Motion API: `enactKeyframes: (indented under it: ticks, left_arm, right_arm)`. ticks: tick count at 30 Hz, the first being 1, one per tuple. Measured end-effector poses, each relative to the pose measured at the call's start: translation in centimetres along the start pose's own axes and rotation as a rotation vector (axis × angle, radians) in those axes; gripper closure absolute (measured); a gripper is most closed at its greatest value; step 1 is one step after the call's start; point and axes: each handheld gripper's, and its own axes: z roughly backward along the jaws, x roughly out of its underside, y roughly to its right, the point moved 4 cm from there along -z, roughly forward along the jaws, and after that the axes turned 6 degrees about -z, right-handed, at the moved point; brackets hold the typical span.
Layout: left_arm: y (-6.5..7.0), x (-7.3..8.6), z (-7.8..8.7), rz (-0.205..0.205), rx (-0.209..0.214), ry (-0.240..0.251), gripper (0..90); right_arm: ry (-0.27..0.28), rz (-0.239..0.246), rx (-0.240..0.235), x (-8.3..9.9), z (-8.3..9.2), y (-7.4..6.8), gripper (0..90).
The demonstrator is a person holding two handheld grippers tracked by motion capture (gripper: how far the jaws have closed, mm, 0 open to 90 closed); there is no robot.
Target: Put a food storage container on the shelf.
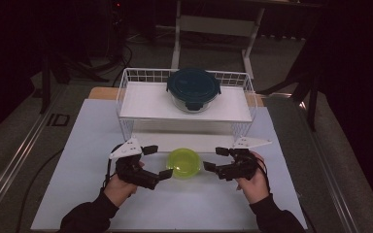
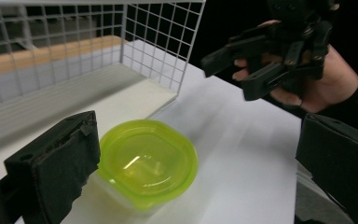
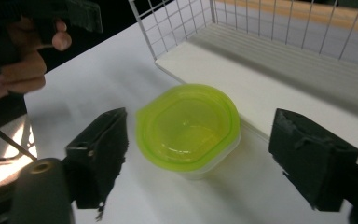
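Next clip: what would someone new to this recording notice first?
The lime-green container stands out, sitting on the white table just in front of the wire rack. The left gripper and right gripper flank it, jaws open and not touching it. On the rack's upper shelf sits a glass bowl with a dark teal lid.
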Motion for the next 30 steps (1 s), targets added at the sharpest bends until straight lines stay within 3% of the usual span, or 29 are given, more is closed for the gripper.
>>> enactKeyframes:
  ticks: [4,5,6,8,10,11,12,15,18,19,23,24,28,30]
  left_arm:
    - [-0.7,0.3,-1.0,0.042,-0.006,-0.034,0.0]
    - [-1.2,0.7,-1.6,0.075,0.004,-0.051,0.0]
    - [-1.2,0.7,-1.6,0.075,0.004,-0.051,0.0]
    - [-2.1,1.5,-2.2,0.154,0.005,-0.068,0.0]
    - [-2.7,2.1,-2.5,0.198,-0.004,-0.077,0.9]
    - [-2.7,2.1,-2.5,0.198,-0.004,-0.077,3.0]
    - [-3.4,2.6,-2.8,0.242,-0.032,-0.101,3.9]
    - [-4.0,3.2,-3.4,0.279,-0.057,-0.139,7.3]
    - [-4.3,3.4,-3.7,0.315,-0.041,-0.155,10.7]
    - [-4.6,3.6,-4.1,0.366,-0.034,-0.171,13.1]
    - [-5.3,4.4,-4.8,0.473,-0.01,-0.219,15.0]
    - [-5.3,4.4,-4.8,0.473,-0.01,-0.219,17.8]
    - [-5.8,5.2,-5.3,0.544,-0.024,-0.256,21.5]
    - [-5.8,5.3,-5.5,0.561,-0.008,-0.265,26.6]
  right_arm:
    - [-0.003,-0.045,0.013,-0.2,-1.0,0.3,11.1]
    - [-0.008,-0.055,0.009,-0.2,-1.2,0.3,11.0]
    - [-0.02,-0.069,0.002,-0.1,-1.5,0.4,11.4]
    - [-0.03,-0.092,-0.004,0.0,-1.8,0.6,13.7]
    - [-0.043,-0.126,-0.01,0.3,-2.2,1.0,18.6]
    - [-0.043,-0.126,-0.01,0.3,-2.2,1.0,18.6]
    - [-0.054,-0.172,-0.017,0.5,-2.6,1.5,22.1]
    - [-0.081,-0.203,0.002,0.8,-3.2,2.0,26.8]
    - [-0.1,-0.237,0.018,1.1,-3.8,2.4,30.1]
    - [-0.098,-0.257,0.016,1.1,-4.0,2.6,33.0]
    - [-0.113,-0.33,0.012,1.4,-4.5,3.1,38.3]
    - [-0.119,-0.344,0.021,1.4,-4.6,3.2,39.7]
    - [-0.155,-0.371,0.028,1.9,-5.3,3.2,43.9]
    - [-0.164,-0.395,0.034,2.1,-5.6,3.3,44.9]
